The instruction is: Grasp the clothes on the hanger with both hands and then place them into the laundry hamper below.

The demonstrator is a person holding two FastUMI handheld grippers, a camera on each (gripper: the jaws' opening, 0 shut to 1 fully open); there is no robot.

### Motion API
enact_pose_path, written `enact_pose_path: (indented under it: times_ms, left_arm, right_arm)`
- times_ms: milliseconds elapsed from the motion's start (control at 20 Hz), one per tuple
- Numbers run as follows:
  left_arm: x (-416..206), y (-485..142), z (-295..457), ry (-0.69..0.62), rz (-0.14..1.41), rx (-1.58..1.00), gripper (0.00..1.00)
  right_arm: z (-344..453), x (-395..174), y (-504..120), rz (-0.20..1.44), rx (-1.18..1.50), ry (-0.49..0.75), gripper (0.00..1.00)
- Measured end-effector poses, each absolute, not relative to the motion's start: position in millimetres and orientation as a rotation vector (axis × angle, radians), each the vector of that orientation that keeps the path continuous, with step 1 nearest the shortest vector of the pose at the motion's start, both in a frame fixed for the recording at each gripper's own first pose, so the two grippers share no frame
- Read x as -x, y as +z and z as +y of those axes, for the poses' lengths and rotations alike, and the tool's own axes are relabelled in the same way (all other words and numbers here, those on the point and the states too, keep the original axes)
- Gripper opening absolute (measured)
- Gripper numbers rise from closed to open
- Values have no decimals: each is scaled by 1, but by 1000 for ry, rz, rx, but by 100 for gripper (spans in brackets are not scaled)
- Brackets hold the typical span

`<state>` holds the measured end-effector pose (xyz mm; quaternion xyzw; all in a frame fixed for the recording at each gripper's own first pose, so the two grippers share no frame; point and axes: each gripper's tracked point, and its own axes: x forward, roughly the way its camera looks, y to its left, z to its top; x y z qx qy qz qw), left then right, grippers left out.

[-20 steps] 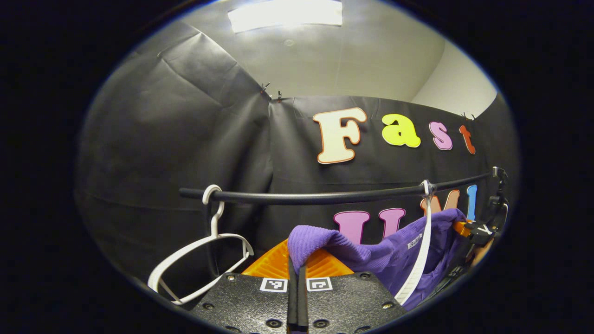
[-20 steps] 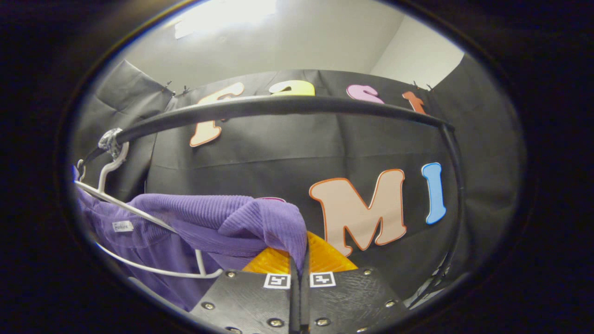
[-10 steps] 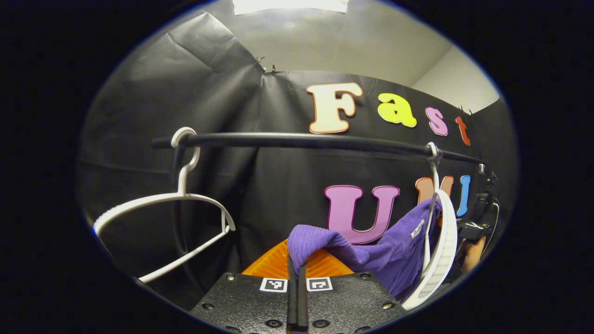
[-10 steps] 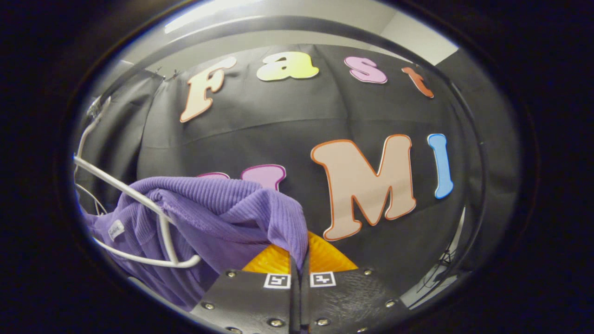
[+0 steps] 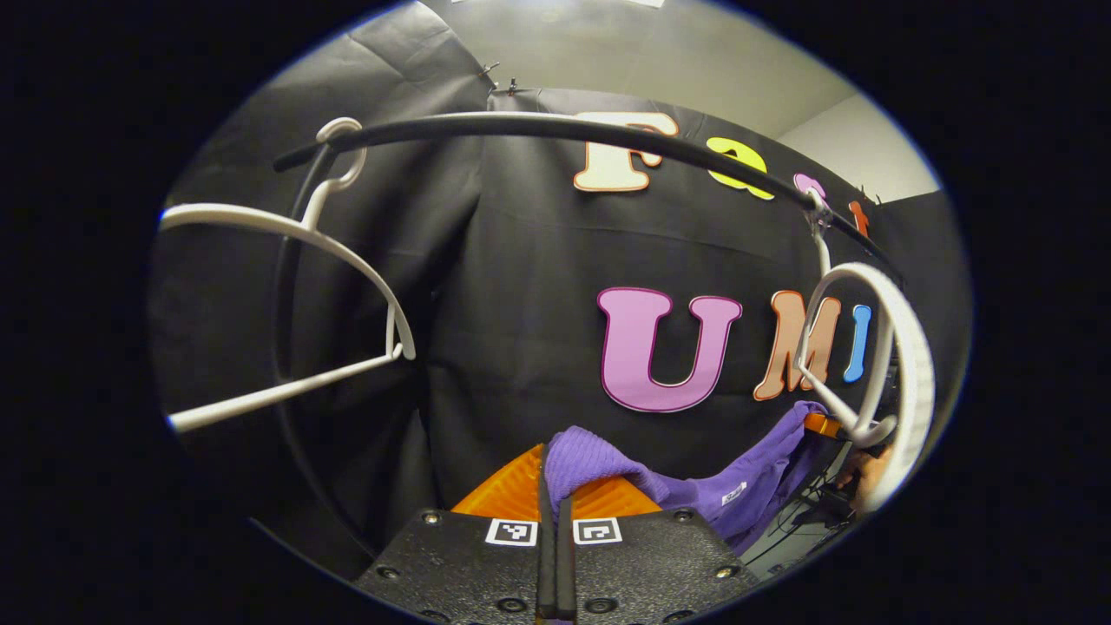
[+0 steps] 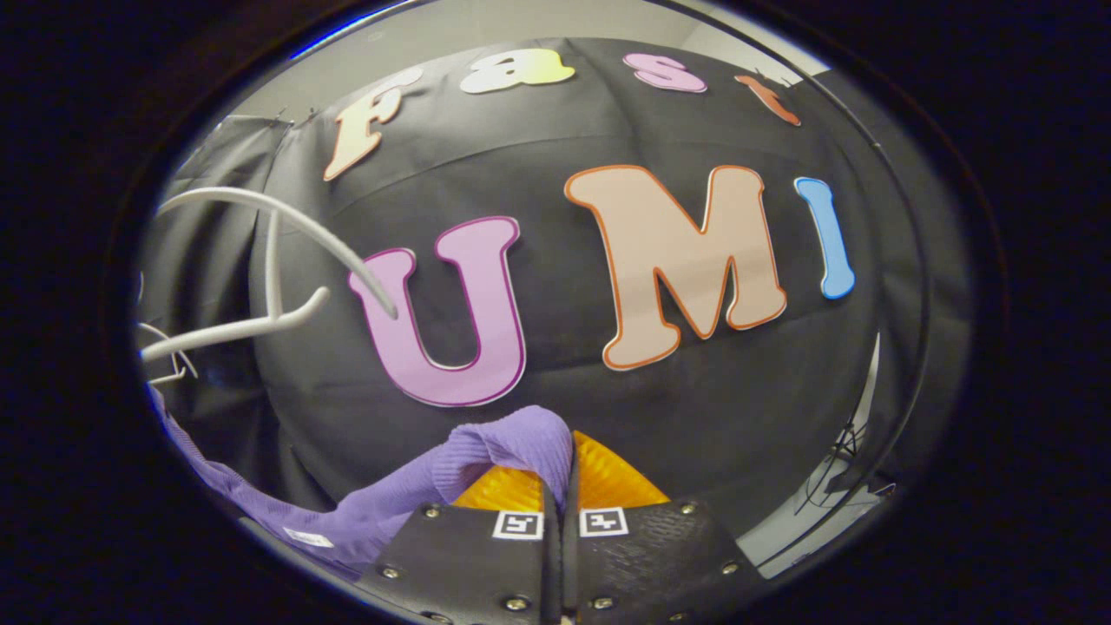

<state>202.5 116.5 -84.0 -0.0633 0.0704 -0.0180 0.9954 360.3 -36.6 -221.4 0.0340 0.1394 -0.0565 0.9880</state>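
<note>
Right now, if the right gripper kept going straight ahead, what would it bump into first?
Probably the booth's black cloth wall. The right gripper, shut on the purple garment, points at it with nothing between; the white hanger sits off to the side. Depth is hard to judge.

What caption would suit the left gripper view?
Left gripper pinches a purple garment below two bare white hangers on a black rail.

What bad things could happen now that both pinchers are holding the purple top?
1. The left gripper and the right gripper each pinch just a small fold of the purple top, so it might slip free before it gets to the hamper.
2. The white hanger hangs bare right above the cloth; the top might catch on it.
3. The cloth sags between the grippers and might snag on something lower down.
</note>
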Motion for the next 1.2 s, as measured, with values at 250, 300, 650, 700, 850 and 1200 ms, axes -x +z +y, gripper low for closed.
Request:
enact_pose_path:
  times_ms: [250,300,650,700,850,1200]
  left_arm:
    - [-182,-93,129,-18,137,134,1]
    - [-176,-94,132,-15,130,130,0]
    - [-129,-86,127,-39,83,122,1]
    - [-121,-85,124,-45,78,118,1]
    - [-101,-84,114,-67,82,131,1]
    - [-56,-76,83,-110,81,149,0]
  right_arm:
    - [-22,-321,-218,277,-53,-99,1]
    - [-21,-312,-215,273,-45,-98,1]
    - [4,-253,-189,233,-55,-61,1]
    - [6,-245,-188,230,-57,-62,1]
    - [20,-219,-184,239,-66,-39,1]
    - [41,-147,-146,208,-61,-15,1]
